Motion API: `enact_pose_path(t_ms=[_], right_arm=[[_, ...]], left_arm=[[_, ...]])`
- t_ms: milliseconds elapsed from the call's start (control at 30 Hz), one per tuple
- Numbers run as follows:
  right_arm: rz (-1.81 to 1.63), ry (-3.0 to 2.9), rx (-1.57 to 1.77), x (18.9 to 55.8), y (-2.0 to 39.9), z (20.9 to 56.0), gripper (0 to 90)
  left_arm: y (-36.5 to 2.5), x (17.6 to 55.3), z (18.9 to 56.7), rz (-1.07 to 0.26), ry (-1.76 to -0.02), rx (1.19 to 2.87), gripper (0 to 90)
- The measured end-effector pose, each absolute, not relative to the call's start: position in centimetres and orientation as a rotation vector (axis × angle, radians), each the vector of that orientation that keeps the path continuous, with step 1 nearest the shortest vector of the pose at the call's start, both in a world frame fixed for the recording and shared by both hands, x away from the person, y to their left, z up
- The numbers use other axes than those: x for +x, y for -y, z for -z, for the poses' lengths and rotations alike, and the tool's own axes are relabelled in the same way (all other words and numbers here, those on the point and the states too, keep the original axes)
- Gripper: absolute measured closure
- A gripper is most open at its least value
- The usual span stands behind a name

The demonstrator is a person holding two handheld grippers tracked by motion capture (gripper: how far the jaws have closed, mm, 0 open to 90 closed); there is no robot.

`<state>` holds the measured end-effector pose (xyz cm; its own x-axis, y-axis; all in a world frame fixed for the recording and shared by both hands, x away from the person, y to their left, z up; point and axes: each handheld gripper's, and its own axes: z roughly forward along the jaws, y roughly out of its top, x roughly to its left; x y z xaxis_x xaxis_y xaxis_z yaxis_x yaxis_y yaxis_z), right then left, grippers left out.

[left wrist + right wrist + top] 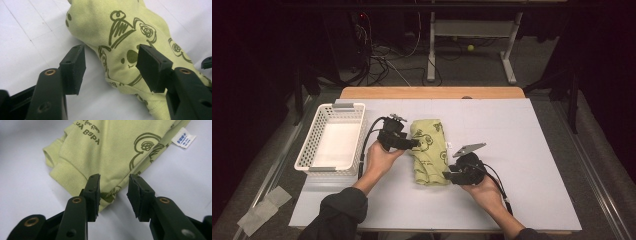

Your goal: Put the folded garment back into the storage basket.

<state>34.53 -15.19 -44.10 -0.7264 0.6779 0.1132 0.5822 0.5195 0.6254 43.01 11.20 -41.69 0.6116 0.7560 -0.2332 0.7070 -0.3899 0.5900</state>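
Note:
A folded pale green garment [430, 150] with dark green cartoon prints lies on the white table top [532, 150], its length running away from me. My left gripper [414, 143] is at the garment's left edge, jaws open. In the left gripper view, the cloth [120, 32] lies between and beyond the wide-apart pads [75, 67], which do not press on it. My right gripper [447, 175] sits at the garment's near right corner. In the right gripper view, its jaws stand apart over the cloth's hem [75, 177], with nothing pinched. A white label [183, 138] sticks out of the garment's side.
A white plastic basket [332, 107] stands empty at the left of the table, just beyond my left hand. Cables trail from both grippers. Past the wooden far edge [432, 92] are floor cables and a desk frame.

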Motion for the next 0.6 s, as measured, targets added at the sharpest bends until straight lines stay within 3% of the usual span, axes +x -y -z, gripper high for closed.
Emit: enact_pose_path(t_ms=[367,600], right_arm=[[-1.129,-2.497,1.11,32.9,18.9,42.3,57.8],[-1.198,-2.432,1.139,31.8,21.8,41.5,50.0]], left_arm=[[-11.3,42.1,42.0,-0.07,-1.147,2.128,37.7],[-10.7,42.1,42.1,-0.075,-1.153,2.103,37.4]])
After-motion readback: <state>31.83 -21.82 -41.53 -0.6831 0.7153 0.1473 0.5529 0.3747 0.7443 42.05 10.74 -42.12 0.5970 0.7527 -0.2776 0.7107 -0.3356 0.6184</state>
